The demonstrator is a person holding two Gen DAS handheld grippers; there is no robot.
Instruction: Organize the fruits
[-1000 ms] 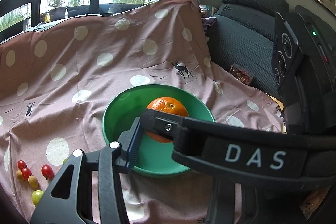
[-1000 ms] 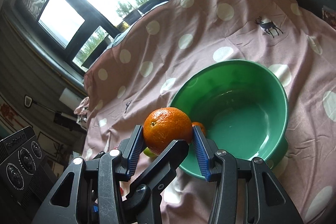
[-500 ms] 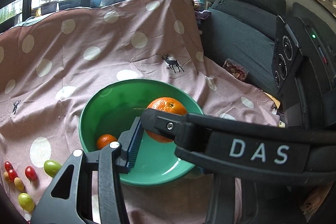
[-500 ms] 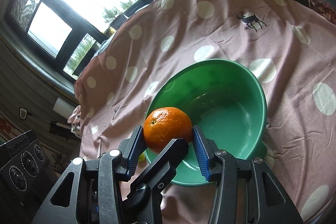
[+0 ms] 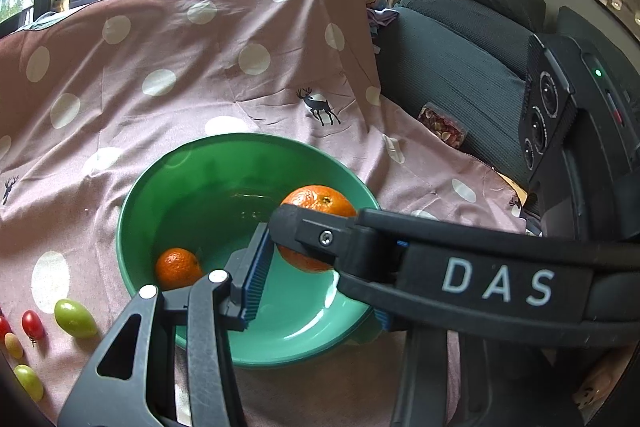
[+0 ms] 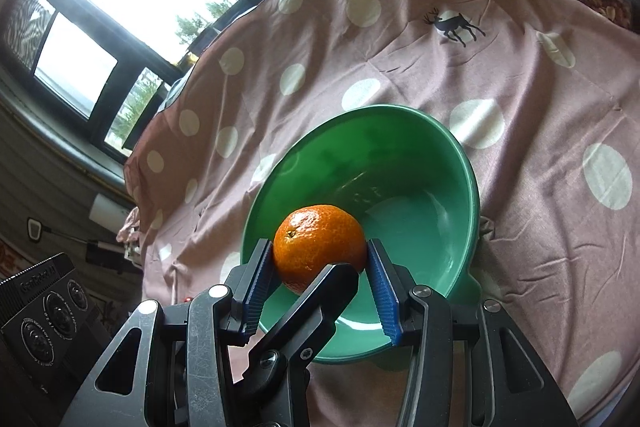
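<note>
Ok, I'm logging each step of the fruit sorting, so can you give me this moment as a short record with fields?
right gripper: shut on large orange, held above the green bowl
left gripper: open, holding nothing
in bowl: one small orange
outside bowl: small red and green fruits on the spotted cloth

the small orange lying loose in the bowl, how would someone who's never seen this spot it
Find the green bowl on the spotted pink cloth. Low against its inner wall lies the small orange. Unlike the bigger orange clamped in the right hand-held gripper, nothing holds it.
</note>
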